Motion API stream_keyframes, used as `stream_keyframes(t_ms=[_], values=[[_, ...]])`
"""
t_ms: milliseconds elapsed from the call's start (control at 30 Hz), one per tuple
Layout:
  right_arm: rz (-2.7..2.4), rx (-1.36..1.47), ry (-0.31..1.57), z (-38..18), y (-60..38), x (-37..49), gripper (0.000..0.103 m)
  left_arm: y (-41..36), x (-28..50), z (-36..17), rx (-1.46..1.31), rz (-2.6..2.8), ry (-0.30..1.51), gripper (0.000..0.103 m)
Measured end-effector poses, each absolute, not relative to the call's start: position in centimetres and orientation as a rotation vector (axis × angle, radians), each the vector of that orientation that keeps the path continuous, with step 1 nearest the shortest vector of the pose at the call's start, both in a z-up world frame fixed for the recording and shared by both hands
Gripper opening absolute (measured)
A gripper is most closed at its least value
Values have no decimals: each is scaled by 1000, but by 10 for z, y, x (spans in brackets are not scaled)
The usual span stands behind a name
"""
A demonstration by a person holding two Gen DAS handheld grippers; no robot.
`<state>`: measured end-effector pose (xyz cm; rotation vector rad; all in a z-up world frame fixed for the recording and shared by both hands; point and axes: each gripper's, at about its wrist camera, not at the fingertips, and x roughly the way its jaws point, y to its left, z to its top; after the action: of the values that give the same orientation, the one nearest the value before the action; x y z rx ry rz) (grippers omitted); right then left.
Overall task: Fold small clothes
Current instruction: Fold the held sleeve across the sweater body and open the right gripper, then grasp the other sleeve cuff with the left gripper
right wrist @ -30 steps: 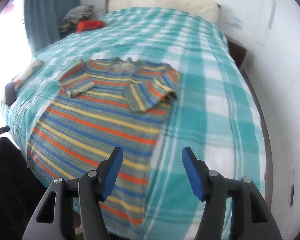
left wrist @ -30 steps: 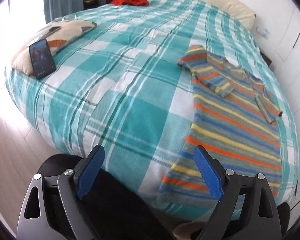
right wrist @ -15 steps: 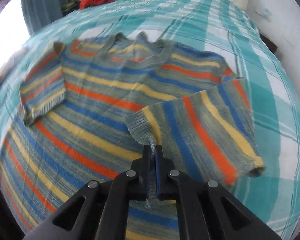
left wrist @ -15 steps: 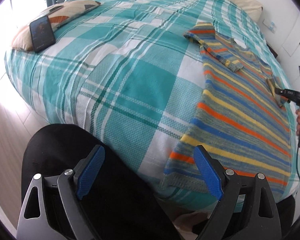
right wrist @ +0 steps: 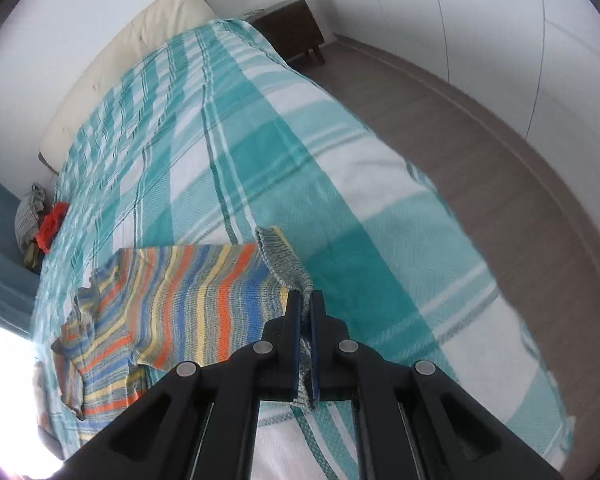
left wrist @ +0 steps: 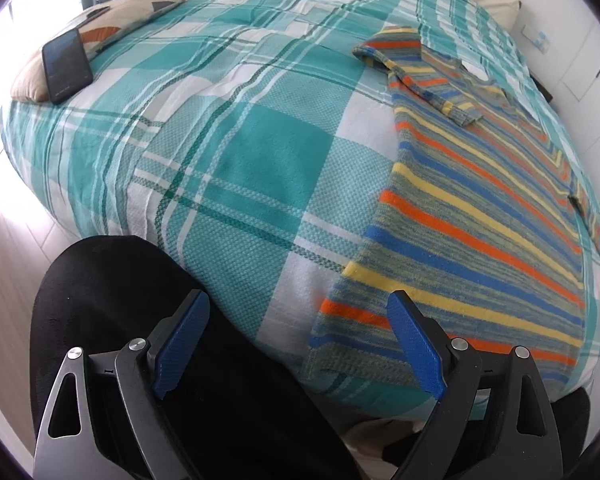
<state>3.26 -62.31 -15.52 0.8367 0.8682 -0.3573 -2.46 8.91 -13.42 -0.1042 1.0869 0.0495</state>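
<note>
A striped sweater (left wrist: pixel 476 216) is lying flat near the foot edge of a bed under a teal plaid bedspread (left wrist: pixel 240 168). The right gripper (right wrist: pixel 306 300) is pinching the sweater's sleeve cuff (right wrist: pixel 286 262), jaws closed tight on the knit. The left gripper (left wrist: pixel 296 344) is hovering wide apart and empty over the hem corner (left wrist: pixel 340 332).

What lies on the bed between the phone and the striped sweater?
Only bare plaid bedspread, in the left wrist view; nothing rests on it between the phone, propped on a cushion, and the striped sweater.
</note>
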Motion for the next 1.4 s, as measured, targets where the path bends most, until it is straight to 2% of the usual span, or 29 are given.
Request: stream_keyframes(t_ms=[133, 167, 233, 300, 333, 467, 733, 800, 833, 867, 1000, 1100, 1233, 1333, 1400], values=[[-319, 1052, 745, -187, -626, 15, 12, 84, -27, -131, -74, 53, 1074, 92], [-307, 1103, 714, -193, -627, 11, 22, 85, -27, -131, -72, 58, 1074, 92], [-286, 1168, 661, -200, -629, 10, 31, 86, -27, -133, -71, 70, 1080, 92], [-261, 1154, 685, -203, -626, 17, 28, 87, -27, -135, -69, 81, 1090, 92], [-272, 1090, 736, -201, -623, 23, 3, 87, -26, -136, -65, 86, 1094, 92], [-488, 725, 837, -176, -620, 30, 2, 87, -27, -137, -53, 98, 1095, 92], [-523, 601, 891, -188, -614, 31, 4, 80, -22, -138, -5, 73, 1117, 92], [-492, 602, 878, -185, -614, 25, 27, 75, -19, -129, 11, 36, 1112, 92], [-481, 602, 872, -182, -613, 18, 54, 73, -16, -119, 20, 14, 1087, 91], [-482, 584, 856, -177, -610, 9, 67, 70, -11, -106, 30, -7, 1050, 91], [-547, 428, 785, -150, -586, -37, 68, 38, 29, -54, 96, -135, 896, 92], [-484, 437, 773, -146, -561, -68, 70, -18, 70, -41, 275, -302, 843, 92], [-385, 523, 772, -151, -522, -101, 70, -93, 120, -85, 614, -495, 924, 92], [-334, 544, 756, -148, -493, -121, 70, -112, 160, -128, 707, -477, 1024, 91], [-313, 533, 738, -143, -476, -136, 70, -102, 187, -144, 626, -421, 1106, 79]])
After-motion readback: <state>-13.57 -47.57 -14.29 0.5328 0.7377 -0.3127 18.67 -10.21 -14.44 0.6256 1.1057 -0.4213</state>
